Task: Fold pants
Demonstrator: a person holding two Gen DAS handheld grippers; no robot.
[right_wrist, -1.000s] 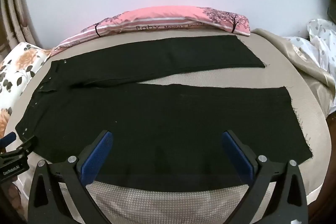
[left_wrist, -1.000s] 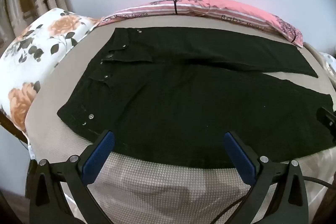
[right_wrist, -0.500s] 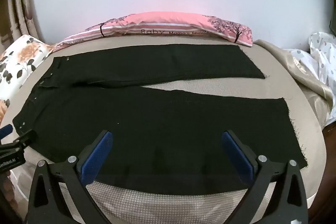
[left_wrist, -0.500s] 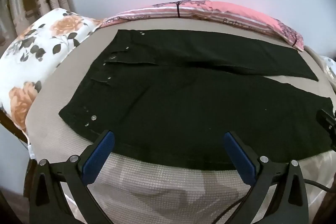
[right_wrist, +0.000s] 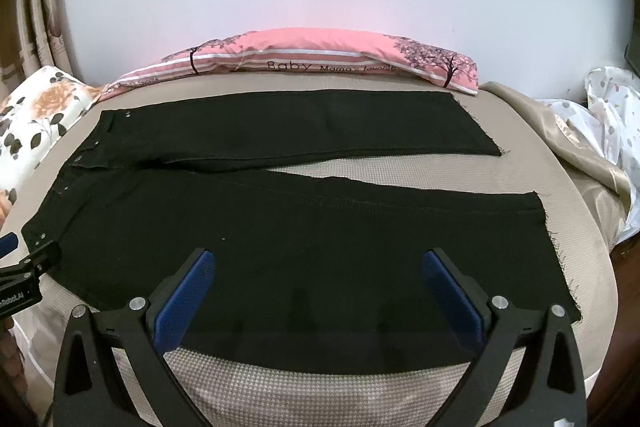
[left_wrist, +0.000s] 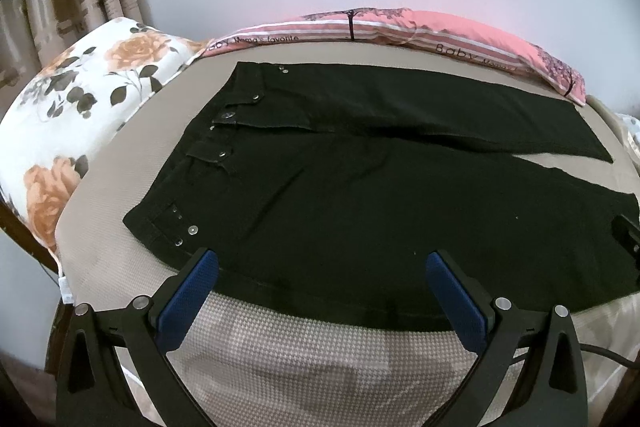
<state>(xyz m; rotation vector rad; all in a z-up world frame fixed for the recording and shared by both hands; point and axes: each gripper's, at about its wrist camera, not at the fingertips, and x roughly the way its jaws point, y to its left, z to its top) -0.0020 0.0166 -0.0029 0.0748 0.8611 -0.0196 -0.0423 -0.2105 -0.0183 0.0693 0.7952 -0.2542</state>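
Note:
Black pants [left_wrist: 360, 187] lie flat on the beige bed, waistband with metal studs at the left, both legs spread apart toward the right; they also show in the right wrist view [right_wrist: 304, 239]. My left gripper [left_wrist: 320, 267] is open and empty, above the near edge of the near leg close to the waistband. My right gripper [right_wrist: 318, 265] is open and empty, above the near edge of the same leg further toward the hem. The left gripper's tip [right_wrist: 28, 263] shows at the left edge of the right wrist view.
A pink striped pillow [right_wrist: 320, 61] lies along the far edge by the wall. A floral pillow [left_wrist: 80, 123] sits left of the waistband. Crumpled beige and dotted white bedding [right_wrist: 592, 131] lies at the right. The beige bed cover [left_wrist: 300, 339] drops off at the near edge.
Both grippers have drawn back and risen slightly; the pants sit lower and look a bit smaller in each view. The pants themselves have not moved. Both jaws stay open.

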